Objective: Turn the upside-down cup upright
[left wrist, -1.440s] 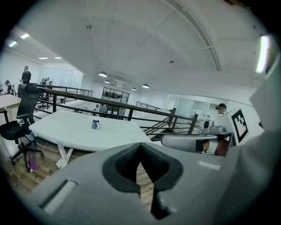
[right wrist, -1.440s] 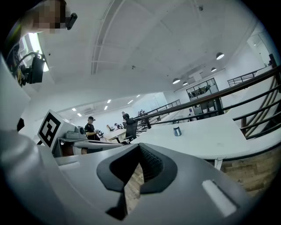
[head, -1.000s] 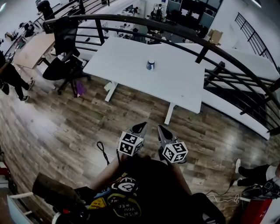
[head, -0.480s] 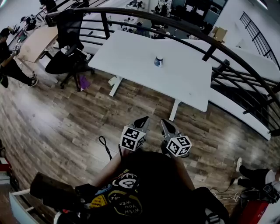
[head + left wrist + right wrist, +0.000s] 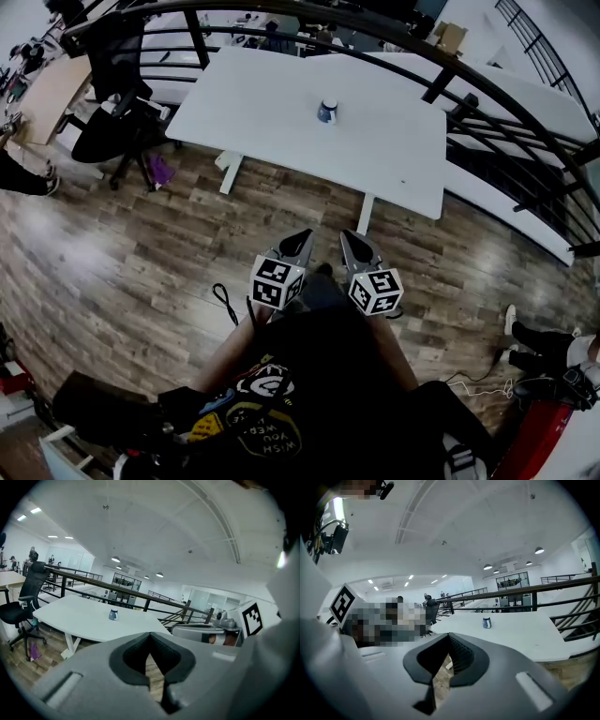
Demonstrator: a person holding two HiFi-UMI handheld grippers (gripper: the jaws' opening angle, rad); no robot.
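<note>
A small cup [image 5: 327, 112], white with a dark blue band, stands alone on the white table [image 5: 281, 122] far ahead of me; it also shows in the left gripper view as the cup [image 5: 113, 615] and in the right gripper view as the cup [image 5: 487, 623]. From here I cannot tell which way up it is. My left gripper [image 5: 306, 239] and right gripper [image 5: 347, 239] are held side by side over the wooden floor, well short of the table. Both are shut with nothing between the jaws.
The table's white legs [image 5: 367, 214] face me at its near edge. A black curved railing [image 5: 487, 103] runs behind and to the right of the table. A black office chair [image 5: 108, 122] stands at its left. A black cable [image 5: 223, 302] lies on the floor.
Both grippers and my view have moved forward toward the table, which now sits closer to me. The jaws stay shut.
</note>
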